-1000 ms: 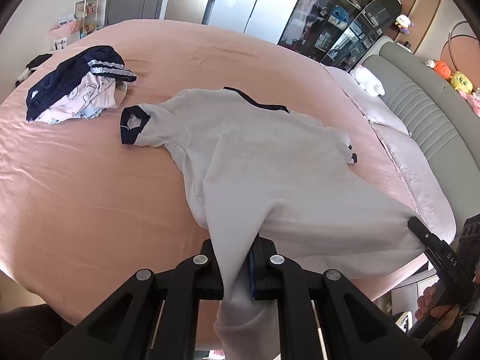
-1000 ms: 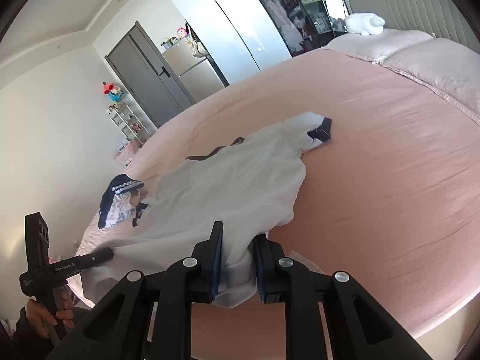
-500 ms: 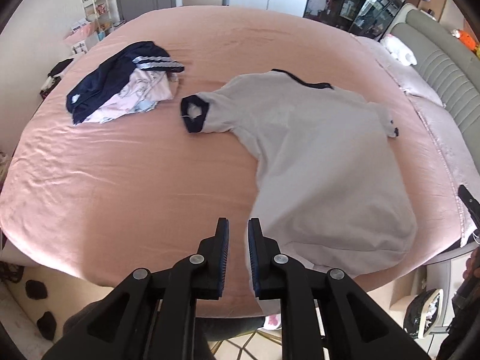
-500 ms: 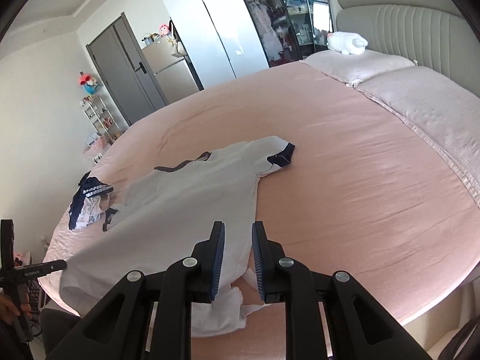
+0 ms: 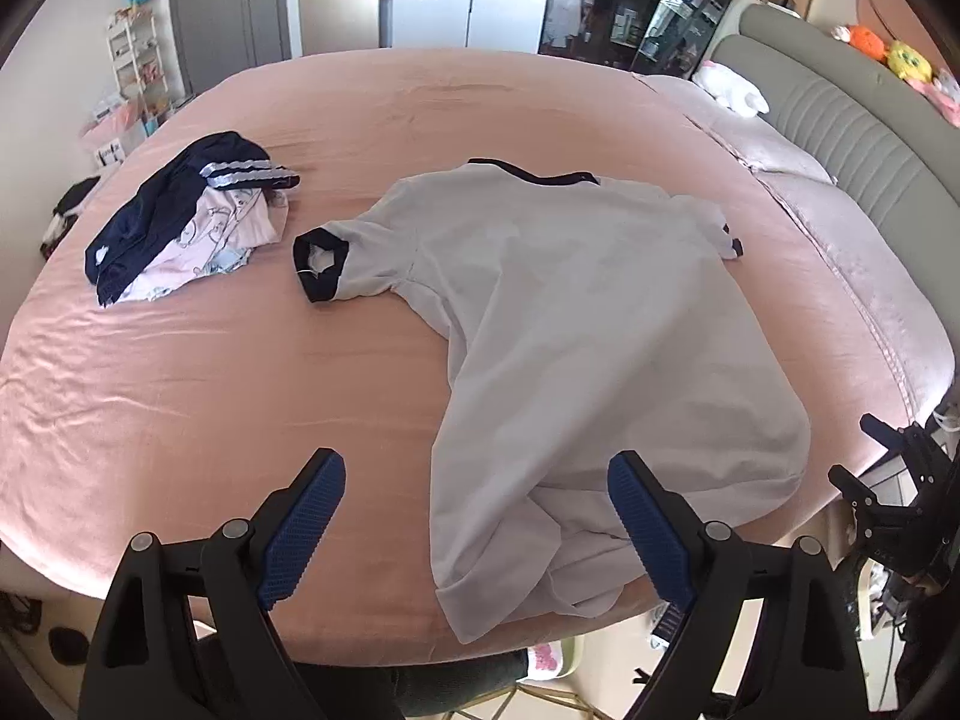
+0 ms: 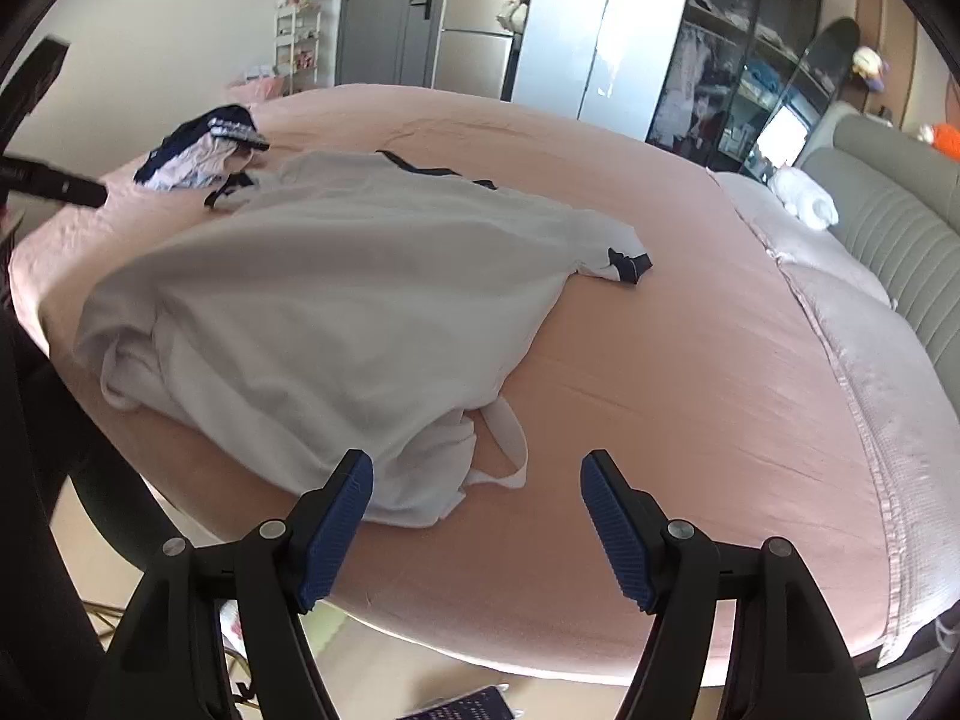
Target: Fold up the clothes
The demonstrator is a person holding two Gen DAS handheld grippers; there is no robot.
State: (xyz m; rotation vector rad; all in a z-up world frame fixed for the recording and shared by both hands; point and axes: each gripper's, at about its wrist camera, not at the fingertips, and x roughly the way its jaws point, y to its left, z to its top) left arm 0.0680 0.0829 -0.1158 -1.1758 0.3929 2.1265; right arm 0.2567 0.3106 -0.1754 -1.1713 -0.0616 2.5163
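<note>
On the round pink bed [image 5: 240,372] a white short-sleeved shirt with navy trim [image 5: 588,324] lies spread, its hem bunched at the near edge. Left gripper [image 5: 477,531] and right gripper [image 6: 477,525] hover with jaws spread wide, holding nothing. Beside the shirt's sleeve sits a crumpled navy-and-pale clothes pile [image 5: 186,216].

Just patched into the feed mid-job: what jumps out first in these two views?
A white T-shirt with navy trim sprawls across the pink bed, its hem bunched at the near edge. Both the left gripper and the right gripper hang wide open above that edge, holding nothing. A small pile of navy and pale clothes sits on the bed, apart from the shirt, beyond its left sleeve.
</note>
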